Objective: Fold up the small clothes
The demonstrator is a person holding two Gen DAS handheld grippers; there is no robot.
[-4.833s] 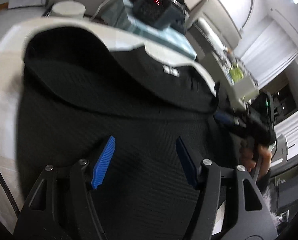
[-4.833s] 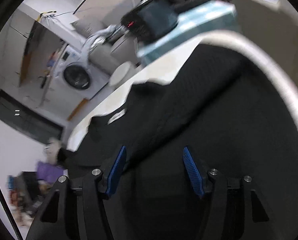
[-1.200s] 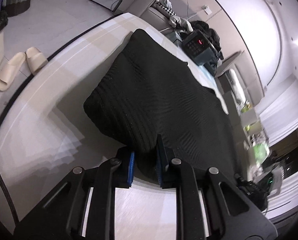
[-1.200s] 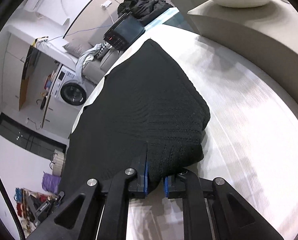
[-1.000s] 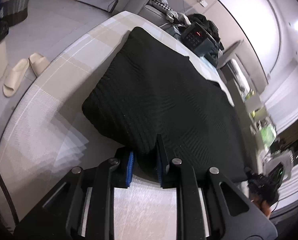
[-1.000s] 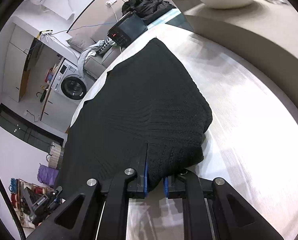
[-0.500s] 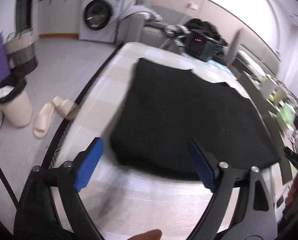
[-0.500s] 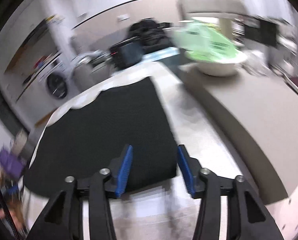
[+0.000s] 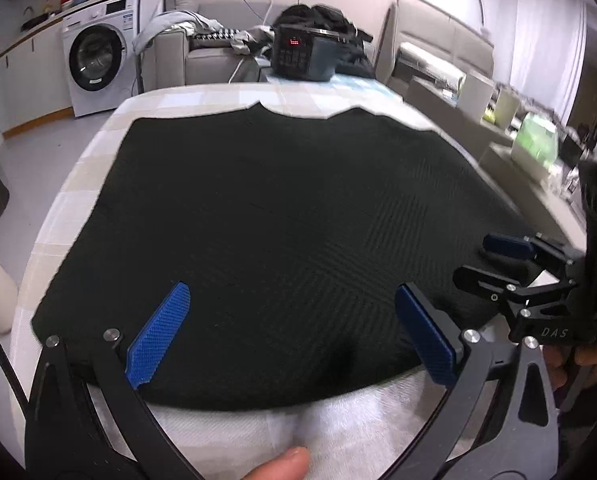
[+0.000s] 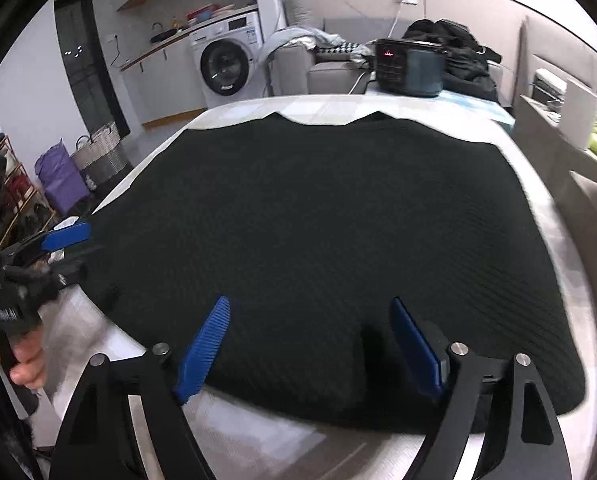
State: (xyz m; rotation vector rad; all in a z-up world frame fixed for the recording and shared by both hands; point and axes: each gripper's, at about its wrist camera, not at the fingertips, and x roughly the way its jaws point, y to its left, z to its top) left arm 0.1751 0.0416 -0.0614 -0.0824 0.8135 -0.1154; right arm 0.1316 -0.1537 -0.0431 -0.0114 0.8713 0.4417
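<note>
A black knitted garment [image 9: 282,220] lies spread flat on the pale table [image 9: 98,144]; it also fills the right wrist view [image 10: 330,216]. My left gripper [image 9: 294,332] is open and empty, hovering over the garment's near edge. My right gripper [image 10: 310,344] is open and empty above the near edge too. The right gripper shows at the right of the left wrist view [image 9: 510,256]. The left gripper shows at the left of the right wrist view [image 10: 54,248].
A dark cooker with a red display [image 9: 302,56] stands at the table's far end. A washing machine [image 9: 94,68] and sofa [image 9: 202,52] lie beyond. A side counter with green items [image 9: 534,140] runs along the right. Baskets [image 10: 98,156] stand on the floor at left.
Both grippers let go of the garment's near edge, opened wide and pulled back and up. The garment now lies flat on the table.
</note>
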